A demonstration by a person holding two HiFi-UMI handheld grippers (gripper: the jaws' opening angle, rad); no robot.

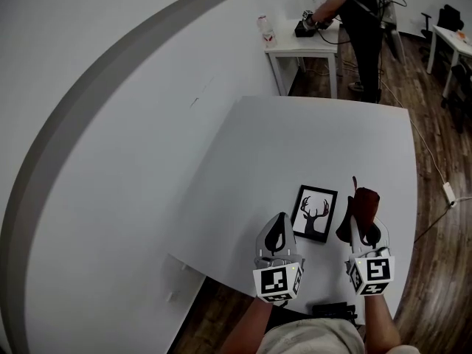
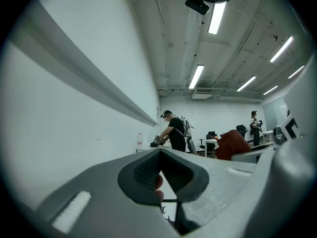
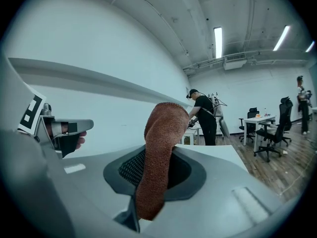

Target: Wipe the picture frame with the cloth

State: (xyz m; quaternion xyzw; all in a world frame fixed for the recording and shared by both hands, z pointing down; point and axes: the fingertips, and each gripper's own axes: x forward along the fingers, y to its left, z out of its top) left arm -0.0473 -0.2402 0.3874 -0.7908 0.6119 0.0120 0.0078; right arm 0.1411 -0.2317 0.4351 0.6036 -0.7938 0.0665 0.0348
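The white table (image 1: 243,190) has its near edge just in front of the person, with wooden floor (image 1: 435,271) showing beyond its right side. A plain white wall (image 1: 110,198) with a grey band (image 1: 88,116) runs along the left. Further down the room a small white table (image 1: 295,50) stands against that wall, and a person in dark clothes (image 1: 361,13) is bent over something on it. Beyond them are office chairs (image 3: 275,128) and strip lights (image 3: 218,41) on the ceiling.

Both forearms come up from the bottom of the head view, side by side. Each gripper points forward over the near part of the table.

The left gripper (image 1: 279,223) (image 2: 166,182) has its jaws only a narrow slit apart, with nothing held between them. Through that slit a little of the antler print shows. The right gripper (image 1: 364,231) (image 3: 158,177) is clamped on the reddish-brown cloth (image 1: 363,201) (image 3: 161,152), which stands up out of the jaws in a thick fold.

The picture frame (image 1: 315,213) has a black border and a deer-antler print. It lies flat on the table just ahead of the left gripper's tip and between the two grippers. The cloth is just to its right (whether it touches the frame cannot be made out).
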